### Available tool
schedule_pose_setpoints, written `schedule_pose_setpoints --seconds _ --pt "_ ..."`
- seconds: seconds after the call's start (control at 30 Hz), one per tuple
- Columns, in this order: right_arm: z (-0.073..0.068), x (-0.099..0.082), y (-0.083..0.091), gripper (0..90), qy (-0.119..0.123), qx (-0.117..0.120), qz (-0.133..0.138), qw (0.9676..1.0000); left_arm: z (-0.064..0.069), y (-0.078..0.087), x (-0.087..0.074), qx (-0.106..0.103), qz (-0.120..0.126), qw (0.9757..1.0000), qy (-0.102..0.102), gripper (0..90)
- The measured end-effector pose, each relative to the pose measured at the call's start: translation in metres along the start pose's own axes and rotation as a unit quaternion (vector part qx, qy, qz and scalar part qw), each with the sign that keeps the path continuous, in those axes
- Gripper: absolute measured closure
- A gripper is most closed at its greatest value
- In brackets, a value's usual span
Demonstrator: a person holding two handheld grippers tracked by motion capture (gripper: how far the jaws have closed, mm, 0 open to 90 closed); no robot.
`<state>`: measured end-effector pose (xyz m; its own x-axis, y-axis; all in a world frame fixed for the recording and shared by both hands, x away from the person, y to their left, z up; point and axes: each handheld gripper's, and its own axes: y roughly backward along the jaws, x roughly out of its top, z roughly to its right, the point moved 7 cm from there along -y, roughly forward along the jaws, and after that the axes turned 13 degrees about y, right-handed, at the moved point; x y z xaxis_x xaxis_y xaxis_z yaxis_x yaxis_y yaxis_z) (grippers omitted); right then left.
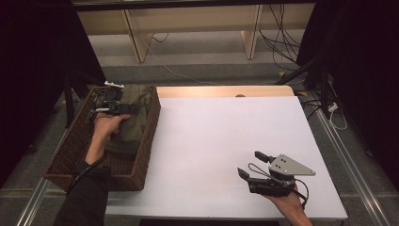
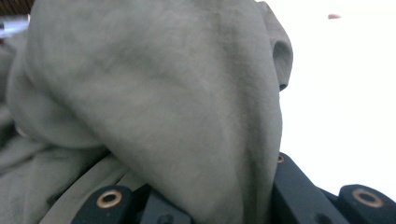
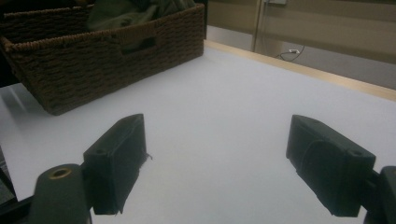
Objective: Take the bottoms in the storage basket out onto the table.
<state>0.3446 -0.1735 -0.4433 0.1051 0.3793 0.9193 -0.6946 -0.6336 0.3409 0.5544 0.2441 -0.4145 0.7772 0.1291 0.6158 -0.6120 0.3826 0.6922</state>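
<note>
One soft thing is in work here: an olive-green cloth [image 1: 134, 120], prob. a garment, lying bunched in the brown woven basket [image 1: 70, 155] at the left edge of the white table [image 1: 211, 141]. In the high view the left gripper [image 1: 134, 109] is over the basket, near its far end, w/ the hand [image 1: 106, 126] behind it. In the left gripper view a thick fold of the cloth [image 2: 163, 107] rises from between the black jaws, which are clamped tight on it, and the fold is pulled up in a hump.

The right gripper [image 1: 250, 165] waits low over the table at the near right, well apart from the basket. Its jaws stand wide, nothing between them, and in the right gripper view they look toward the basket [image 3: 93, 65].

How it will handle, in my judgement: the cloth is light, limp and not fragile. It has no stiffness, so it will hang and stretch under the grip, and the rest will drag after it. It is matte, approx. not slippery, but a thin pinch may slide out. A better place to hold is a thick gathered fold or a hem, not a single layer. The rough wicker rim may catch the fabric when it goes over the wall. A second grip by the free gripper, far from the first one, would spread it out.
</note>
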Motion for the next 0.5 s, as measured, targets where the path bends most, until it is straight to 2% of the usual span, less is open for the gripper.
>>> schedule_pose_setpoints --seconds 0.13,0.37,0.5 --pt "0.0 0.0 0.0 21.1 0.001 0.0 0.001 1.0 0.005 0.009 -0.002 -0.011 0.016 0.9998 -0.002 80.7" --pt "0.0 0.0 0.0 21.1 0.0 -0.001 0.0 1.0 0.007 0.02 0.001 -0.028 0.038 0.9989 0.008 80.8" --pt "0.0 0.0 0.0 21.1 -0.001 -0.001 0.0 1.0 0.013 0.033 0.005 -0.044 0.06 0.9972 0.008 80.8"
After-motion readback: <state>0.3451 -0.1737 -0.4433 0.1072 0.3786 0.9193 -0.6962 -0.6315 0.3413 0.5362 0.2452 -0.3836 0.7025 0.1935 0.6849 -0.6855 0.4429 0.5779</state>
